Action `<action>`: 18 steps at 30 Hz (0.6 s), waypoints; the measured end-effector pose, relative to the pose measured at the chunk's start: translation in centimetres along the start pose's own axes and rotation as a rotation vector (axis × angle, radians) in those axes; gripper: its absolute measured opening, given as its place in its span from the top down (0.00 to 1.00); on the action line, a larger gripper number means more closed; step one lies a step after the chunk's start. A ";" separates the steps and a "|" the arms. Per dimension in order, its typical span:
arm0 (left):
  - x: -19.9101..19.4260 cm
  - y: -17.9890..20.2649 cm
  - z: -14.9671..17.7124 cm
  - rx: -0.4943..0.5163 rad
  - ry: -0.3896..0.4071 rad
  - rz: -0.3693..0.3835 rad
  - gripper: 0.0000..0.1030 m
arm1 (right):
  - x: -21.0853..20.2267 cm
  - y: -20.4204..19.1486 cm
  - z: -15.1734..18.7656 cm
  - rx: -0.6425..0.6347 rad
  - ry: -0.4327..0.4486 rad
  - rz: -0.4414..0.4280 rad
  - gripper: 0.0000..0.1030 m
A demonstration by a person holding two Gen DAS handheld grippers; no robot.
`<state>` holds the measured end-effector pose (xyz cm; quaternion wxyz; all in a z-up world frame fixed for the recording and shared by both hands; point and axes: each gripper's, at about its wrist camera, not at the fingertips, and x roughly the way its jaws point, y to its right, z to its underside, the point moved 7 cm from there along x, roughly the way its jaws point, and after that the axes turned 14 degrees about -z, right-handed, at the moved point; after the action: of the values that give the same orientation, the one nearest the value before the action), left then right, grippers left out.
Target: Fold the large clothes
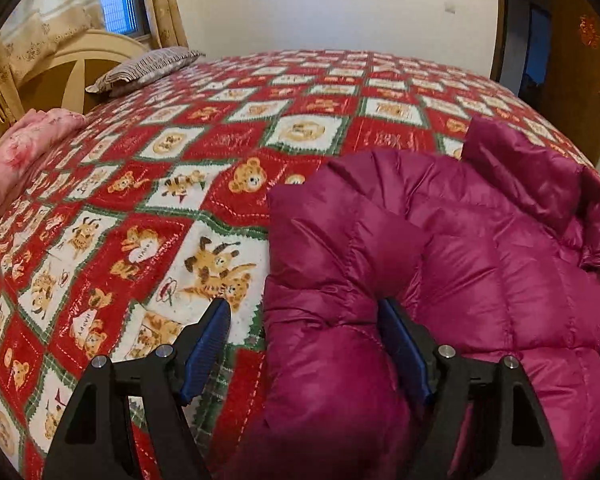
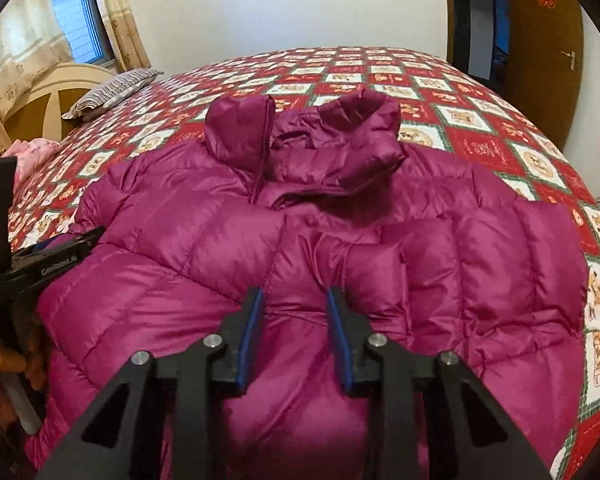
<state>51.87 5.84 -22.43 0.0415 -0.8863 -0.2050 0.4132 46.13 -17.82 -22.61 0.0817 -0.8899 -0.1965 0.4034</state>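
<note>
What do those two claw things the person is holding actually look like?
Each gripper is matte black with two straight fingers lined with ribbed blue pads, and round silver bolts at the joints. The black finger arms have triangular cut-outs. The left gripper and the right gripper look alike. In the right wrist view, the left gripper's black body shows white lettering, and a bare hand grips a pale handle.

Open bedspread [image 1: 148,208] left of jacket [image 1: 440,264]; pillow [image 1: 148,66] far off.

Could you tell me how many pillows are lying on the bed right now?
1: a striped pillow lies at the bed's far left corner, beside the cream headboard. The folded pink quilt nearer the left edge could hide another.
</note>
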 end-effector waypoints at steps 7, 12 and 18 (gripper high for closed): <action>-2.7 -0.3 -0.4 0.039 0.035 0.050 0.22 | -0.5 -0.2 -0.2 -0.011 -0.022 -0.007 0.65; -7.4 -0.8 -4.4 -0.036 0.107 0.209 0.21 | -4.7 0.4 -4.0 0.071 0.120 -0.068 0.36; -8.1 2.5 -10.6 -0.016 0.150 0.262 0.21 | -4.5 3.6 -9.4 0.174 0.184 -0.022 0.29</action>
<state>55.97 1.35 -10.27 -0.0046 -0.9342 -0.0870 0.3459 51.49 -22.90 -14.38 0.1808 -0.9104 -0.1623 0.3348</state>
